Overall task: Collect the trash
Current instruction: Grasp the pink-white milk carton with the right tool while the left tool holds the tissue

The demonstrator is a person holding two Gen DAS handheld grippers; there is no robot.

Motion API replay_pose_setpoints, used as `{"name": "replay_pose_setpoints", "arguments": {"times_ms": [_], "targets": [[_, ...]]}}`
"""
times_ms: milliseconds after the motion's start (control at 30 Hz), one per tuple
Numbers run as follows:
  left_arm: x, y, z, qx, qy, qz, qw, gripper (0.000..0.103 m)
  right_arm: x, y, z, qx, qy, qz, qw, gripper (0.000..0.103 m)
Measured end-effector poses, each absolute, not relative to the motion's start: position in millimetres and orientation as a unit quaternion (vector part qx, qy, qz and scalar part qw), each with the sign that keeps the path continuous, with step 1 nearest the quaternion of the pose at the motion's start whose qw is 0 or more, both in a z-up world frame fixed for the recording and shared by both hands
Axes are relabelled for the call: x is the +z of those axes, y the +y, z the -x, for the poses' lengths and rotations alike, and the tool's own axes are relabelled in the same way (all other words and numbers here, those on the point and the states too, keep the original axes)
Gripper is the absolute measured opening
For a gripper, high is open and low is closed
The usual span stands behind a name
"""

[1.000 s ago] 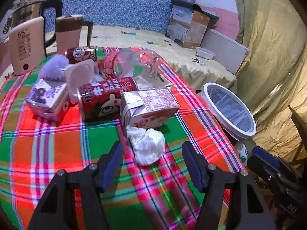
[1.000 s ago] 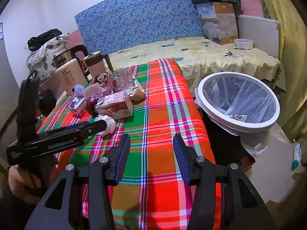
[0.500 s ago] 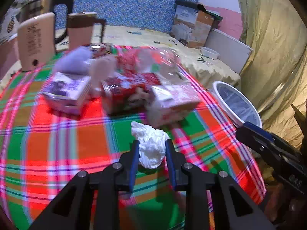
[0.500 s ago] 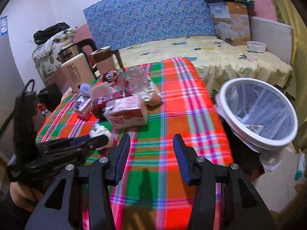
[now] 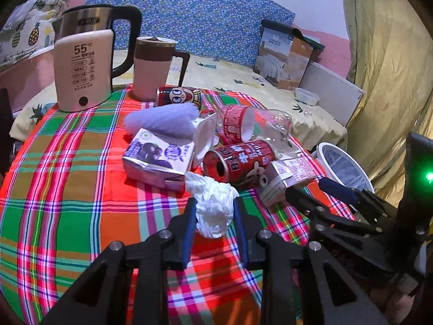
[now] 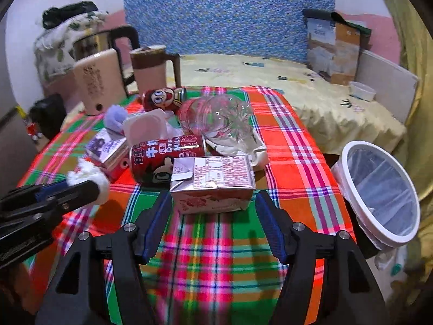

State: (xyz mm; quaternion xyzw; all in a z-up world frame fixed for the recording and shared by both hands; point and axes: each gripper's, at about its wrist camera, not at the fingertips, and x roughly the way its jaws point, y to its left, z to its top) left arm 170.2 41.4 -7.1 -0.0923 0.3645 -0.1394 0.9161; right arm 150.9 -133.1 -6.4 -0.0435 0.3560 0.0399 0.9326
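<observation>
My left gripper point(image 5: 213, 211) is shut on a crumpled white tissue point(image 5: 215, 205) just above the plaid tablecloth point(image 5: 67, 189). In the right wrist view that tissue point(image 6: 89, 176) shows at the left gripper's tip. My right gripper point(image 6: 213, 205) has its jaws opening, one on each side of the near end of a pink-and-white drink carton point(image 6: 213, 187), with the pads clear of it. Behind the carton lie a red milk can point(image 6: 167, 157), a clear plastic bottle point(image 6: 216, 119) and a purple carton point(image 6: 107, 146). A white-rimmed bin point(image 6: 379, 189) stands off the table's right side.
Two kettles point(image 5: 84, 67) and a second red can point(image 5: 178, 96) stand at the table's far end. A white cup point(image 6: 146, 127) and a lilac fluffy thing point(image 6: 115, 116) lie among the trash. A bed with a box point(image 6: 335, 51) is behind.
The left gripper closed on the tissue and carried it left. The right gripper moved up to the pink carton and its jaws widened around it.
</observation>
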Motion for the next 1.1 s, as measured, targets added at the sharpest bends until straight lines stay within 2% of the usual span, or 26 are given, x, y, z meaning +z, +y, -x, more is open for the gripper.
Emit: {"name": "replay_pose_setpoints", "arguments": {"times_ms": [333, 600, 833, 1100], "targets": [[-10, 55, -169, -0.14, 0.366, 0.109, 0.913, 0.028, -6, -162, -150, -0.027, 0.357, 0.044, 0.933, 0.065], [-6, 47, -165, -0.147, 0.363, 0.105, 0.914, 0.028, 1, -219, -132, -0.067, 0.359, -0.033, 0.93, 0.065], [-6, 41, -165, -0.152, 0.365, 0.1, 0.913, 0.028, 4, -187, -146, -0.019, 0.345, -0.059, 0.937, 0.065], [-11, 46, -169, -0.149, 0.368, 0.106, 0.911, 0.028, -12, -180, -174, -0.056, 0.36, -0.079, 0.928, 0.066]]}}
